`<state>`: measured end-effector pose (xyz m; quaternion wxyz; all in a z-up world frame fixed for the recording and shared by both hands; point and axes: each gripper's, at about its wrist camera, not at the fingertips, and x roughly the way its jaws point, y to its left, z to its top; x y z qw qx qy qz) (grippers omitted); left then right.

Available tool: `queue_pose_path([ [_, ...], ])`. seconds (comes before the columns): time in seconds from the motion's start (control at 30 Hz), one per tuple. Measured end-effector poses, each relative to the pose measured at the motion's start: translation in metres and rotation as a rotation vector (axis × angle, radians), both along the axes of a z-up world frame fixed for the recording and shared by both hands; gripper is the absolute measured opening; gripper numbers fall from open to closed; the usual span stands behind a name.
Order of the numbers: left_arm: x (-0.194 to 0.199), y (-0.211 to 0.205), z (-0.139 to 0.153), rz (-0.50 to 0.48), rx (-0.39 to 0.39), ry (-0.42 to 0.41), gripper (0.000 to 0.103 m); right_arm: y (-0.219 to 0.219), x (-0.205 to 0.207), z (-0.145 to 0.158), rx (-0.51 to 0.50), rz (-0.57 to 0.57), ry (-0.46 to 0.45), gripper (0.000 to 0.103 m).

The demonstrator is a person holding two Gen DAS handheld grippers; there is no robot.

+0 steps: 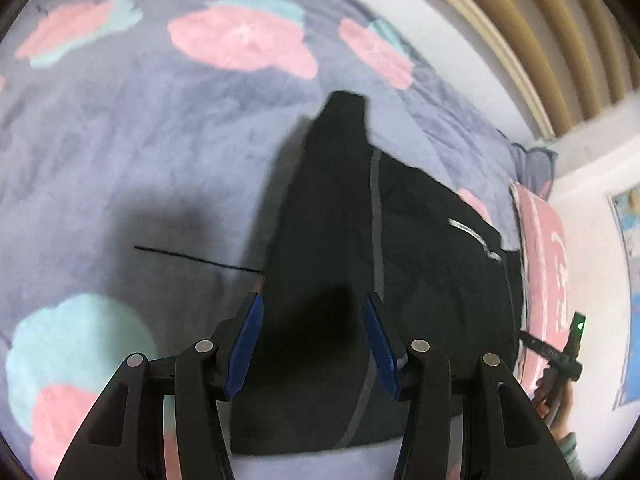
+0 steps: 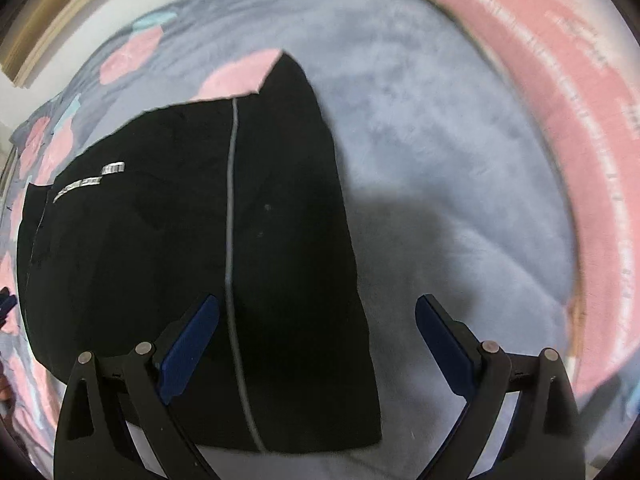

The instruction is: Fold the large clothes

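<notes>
A black garment [image 1: 344, 240] with a thin grey stripe and a silver logo lies folded flat on a lilac bedspread [image 1: 140, 152]. It also shows in the right wrist view [image 2: 200, 260]. My left gripper [image 1: 312, 304] is open and empty, hovering above the garment's near left part. My right gripper [image 2: 318, 306] is open wide and empty, above the garment's near right edge. The right gripper's body [image 1: 560, 352] shows at the right edge of the left wrist view.
The bedspread has pink and teal cloud patches [image 1: 244, 40]. A pink pillow [image 2: 560, 120] lies along the bed's right side. A black thread [image 1: 196, 258] lies left of the garment. A white wall and wooden slats [image 1: 520, 32] stand behind the bed.
</notes>
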<state>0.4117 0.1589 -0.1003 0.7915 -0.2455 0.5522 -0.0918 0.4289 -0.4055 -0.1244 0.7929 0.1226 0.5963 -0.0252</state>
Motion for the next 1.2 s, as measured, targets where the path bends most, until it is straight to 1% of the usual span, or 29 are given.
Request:
queue_pose_path([
  [0.03, 0.009, 0.003, -0.012, 0.014, -0.016, 0.028, 0.053, 0.000, 0.004, -0.004, 0.016, 0.012, 0.002, 0.099],
  [0.07, 0.014, 0.004, -0.021, 0.017, -0.043, 0.047, 0.053, 0.000, 0.009, -0.010, 0.031, 0.029, -0.001, 0.094],
  [0.1, 0.018, 0.004, -0.029, 0.014, -0.075, 0.061, 0.053, -0.002, 0.014, -0.015, 0.046, 0.038, 0.000, 0.093],
  [0.17, 0.027, 0.003, -0.046, 0.001, -0.138, 0.087, 0.053, -0.003, 0.020, -0.023, 0.108, 0.051, 0.001, 0.093],
  [0.27, 0.035, 0.002, -0.066, -0.012, -0.216, 0.109, 0.060, -0.002, 0.030, -0.033, 0.187, 0.081, 0.013, 0.093],
  [0.3, 0.036, 0.002, -0.072, -0.009, -0.248, 0.115, 0.063, -0.001, 0.032, -0.036, 0.206, 0.091, 0.018, 0.094],
  [0.37, 0.039, 0.003, -0.086, -0.005, -0.334, 0.134, 0.066, 0.000, 0.038, -0.044, 0.258, 0.103, 0.034, 0.099],
  [0.4, 0.041, 0.003, -0.093, -0.001, -0.375, 0.141, 0.068, 0.000, 0.042, -0.052, 0.306, 0.102, 0.046, 0.100],
  [0.47, 0.045, -0.003, -0.101, -0.010, -0.415, 0.153, 0.068, -0.001, 0.048, -0.063, 0.384, 0.087, 0.057, 0.103],
  [0.53, 0.048, -0.012, -0.105, -0.019, -0.425, 0.156, 0.069, -0.003, 0.053, -0.069, 0.446, 0.075, 0.052, 0.102],
  [0.6, 0.051, -0.018, -0.105, -0.020, -0.418, 0.149, 0.068, -0.004, 0.052, -0.067, 0.497, 0.084, 0.022, 0.086],
  [0.63, 0.050, -0.020, -0.102, -0.020, -0.415, 0.128, 0.060, -0.004, 0.051, -0.064, 0.505, 0.086, 0.012, 0.079],
  [0.67, 0.047, -0.021, -0.097, -0.028, -0.416, 0.113, 0.055, -0.004, 0.048, -0.061, 0.500, 0.099, 0.003, 0.073],
  [0.7, 0.043, -0.023, -0.090, -0.040, -0.416, 0.088, 0.049, -0.004, 0.046, -0.059, 0.494, 0.117, -0.004, 0.071],
  [0.73, 0.042, -0.024, -0.086, -0.046, -0.415, 0.075, 0.047, -0.005, 0.043, -0.058, 0.499, 0.132, -0.004, 0.071],
  [0.8, 0.040, -0.025, -0.085, -0.046, -0.408, 0.076, 0.046, -0.006, 0.044, -0.063, 0.523, 0.142, 0.013, 0.072],
  [0.87, 0.044, -0.026, -0.094, -0.022, -0.405, 0.114, 0.054, -0.005, 0.052, -0.070, 0.549, 0.145, 0.037, 0.083],
  [0.9, 0.047, -0.027, -0.099, -0.004, -0.411, 0.137, 0.061, -0.003, 0.057, -0.075, 0.557, 0.145, 0.046, 0.085],
  [0.93, 0.050, -0.028, -0.106, 0.018, -0.427, 0.161, 0.062, -0.002, 0.060, -0.076, 0.559, 0.145, 0.050, 0.086],
  [0.97, 0.051, -0.029, -0.109, 0.045, -0.436, 0.169, 0.062, -0.001, 0.062, -0.077, 0.561, 0.145, 0.054, 0.086],
  [1.0, 0.051, -0.031, -0.108, 0.059, -0.428, 0.166, 0.062, -0.003, 0.063, -0.078, 0.565, 0.143, 0.055, 0.086],
  [1.03, 0.049, -0.034, -0.105, 0.068, -0.405, 0.156, 0.058, -0.003, 0.060, -0.074, 0.567, 0.140, 0.048, 0.081],
  [1.07, 0.045, -0.038, -0.097, 0.071, -0.369, 0.135, 0.053, -0.004, 0.055, -0.069, 0.556, 0.152, 0.031, 0.070],
  [1.1, 0.041, -0.043, -0.088, 0.067, -0.341, 0.112, 0.041, -0.004, 0.049, -0.060, 0.530, 0.171, 0.007, 0.064],
  [1.13, 0.035, -0.048, -0.077, 0.056, -0.309, 0.078, 0.034, -0.006, 0.039, -0.048, 0.509, 0.187, -0.018, 0.054],
  [1.17, 0.025, -0.053, -0.060, 0.050, -0.282, 0.038, 0.032, -0.005, 0.032, -0.038, 0.499, 0.198, -0.041, 0.047],
  [1.2, 0.020, -0.056, -0.052, 0.051, -0.280, 0.020, 0.029, -0.004, 0.024, -0.025, 0.491, 0.210, -0.068, 0.045],
])
